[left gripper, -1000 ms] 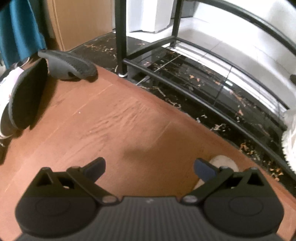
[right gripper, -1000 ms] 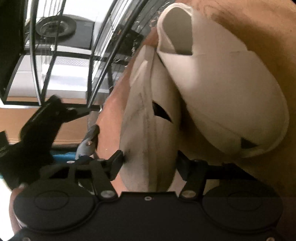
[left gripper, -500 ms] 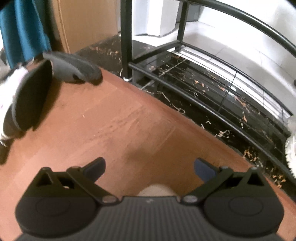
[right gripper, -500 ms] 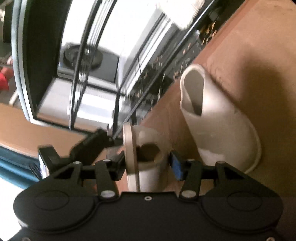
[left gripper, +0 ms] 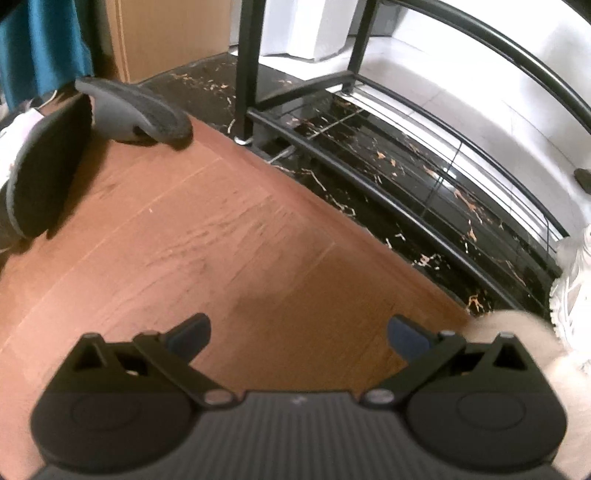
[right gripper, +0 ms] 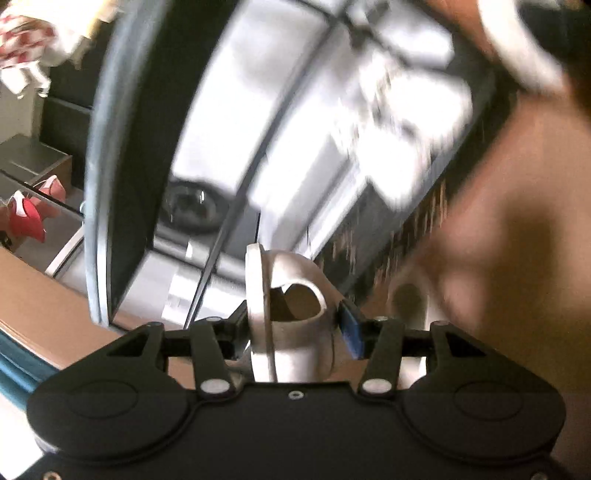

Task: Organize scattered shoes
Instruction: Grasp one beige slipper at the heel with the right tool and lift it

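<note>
My right gripper [right gripper: 295, 325] is shut on a beige slipper [right gripper: 291, 314], held on its side in the air, sole to the left. The right wrist view is blurred by motion. My left gripper [left gripper: 297, 334] is open and empty, low over the wooden floor [left gripper: 221, 251]. A pair of grey slippers lies at the far left: one sole-up [left gripper: 125, 110], one on its edge [left gripper: 44, 166]. A blurred beige shape [left gripper: 517, 325] shows beside my left gripper's right finger. A black metal shoe rack [left gripper: 369, 155] stands ahead on the black marble strip.
A white sneaker [left gripper: 572, 280] sits at the right edge by the rack. A cardboard box [left gripper: 166, 33] and a teal cloth [left gripper: 40, 44] stand at the back left. White tiles lie behind the rack. A white-and-black shoe [left gripper: 11, 147] lies at the far left.
My right gripper has lifted the beige slipper off the floor, away from its mate, and swung toward the rack. My left gripper has stayed open and drifted slightly.
</note>
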Tool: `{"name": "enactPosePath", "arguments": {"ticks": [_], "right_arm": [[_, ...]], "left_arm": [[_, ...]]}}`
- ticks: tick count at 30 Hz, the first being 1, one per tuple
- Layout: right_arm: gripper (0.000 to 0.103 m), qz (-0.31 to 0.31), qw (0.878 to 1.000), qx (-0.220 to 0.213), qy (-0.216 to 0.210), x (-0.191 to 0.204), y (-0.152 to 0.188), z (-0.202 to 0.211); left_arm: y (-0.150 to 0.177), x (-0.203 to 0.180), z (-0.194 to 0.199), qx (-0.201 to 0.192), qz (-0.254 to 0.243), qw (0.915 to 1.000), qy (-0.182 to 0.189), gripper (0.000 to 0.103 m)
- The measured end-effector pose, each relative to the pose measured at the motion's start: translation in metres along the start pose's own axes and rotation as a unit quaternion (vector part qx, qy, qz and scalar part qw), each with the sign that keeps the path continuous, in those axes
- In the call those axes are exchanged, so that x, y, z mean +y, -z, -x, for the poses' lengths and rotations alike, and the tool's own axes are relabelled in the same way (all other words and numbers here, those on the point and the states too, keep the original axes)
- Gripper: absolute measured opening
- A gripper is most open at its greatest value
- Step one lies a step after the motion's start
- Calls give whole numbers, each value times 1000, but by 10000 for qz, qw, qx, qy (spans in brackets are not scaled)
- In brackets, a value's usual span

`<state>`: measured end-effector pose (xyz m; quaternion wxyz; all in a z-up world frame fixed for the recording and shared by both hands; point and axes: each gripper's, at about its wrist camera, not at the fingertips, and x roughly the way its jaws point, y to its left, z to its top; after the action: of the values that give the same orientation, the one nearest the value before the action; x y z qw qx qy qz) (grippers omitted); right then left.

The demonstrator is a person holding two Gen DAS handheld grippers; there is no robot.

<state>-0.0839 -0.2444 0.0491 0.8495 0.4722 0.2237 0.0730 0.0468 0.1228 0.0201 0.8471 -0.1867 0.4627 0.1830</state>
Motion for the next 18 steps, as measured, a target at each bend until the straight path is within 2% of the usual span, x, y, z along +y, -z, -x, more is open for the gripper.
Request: {"name": "enactPosePath", "arguments": {"ticks": [2,3,4,5,6,7,9,12,16,18], "right_arm": [[51,749,9960,-279,399,7,-13,10],[51,1366,9874,-269,747,11,-8,6],[51,1977,9738,-257,1091,14,-4,3],[51,2577,9553,-244,1430,17,0,-1],[51,3181,9316,-222,1743,19,7,-5],[52,3820,9024,-171,1987,20,22,-9],[52,4967,8346,-67,2382,23,52,-17],[53,5992,7721,318,2092,38,94,-25],[62,6821,7045,983,1695,45,144,-39],[72,6762,7021,1565,1588,45,154,-43]], "left_arm": [[2,-3,1,-1,-43,10000,88,102],[3,-5,2,4,-89,9998,178,102],[4,-6,2,8,-105,9998,197,102],[5,-9,1,35,-177,9996,233,102],[7,-12,0,73,-256,9994,238,102],[9,-15,-1,111,-335,9991,239,102],[10,-16,-2,139,-357,9990,226,102],[11,-18,-3,189,-378,9989,208,102],[13,-18,-4,215,-430,9987,175,102],[12,-16,-5,216,-397,9988,163,102]]}}
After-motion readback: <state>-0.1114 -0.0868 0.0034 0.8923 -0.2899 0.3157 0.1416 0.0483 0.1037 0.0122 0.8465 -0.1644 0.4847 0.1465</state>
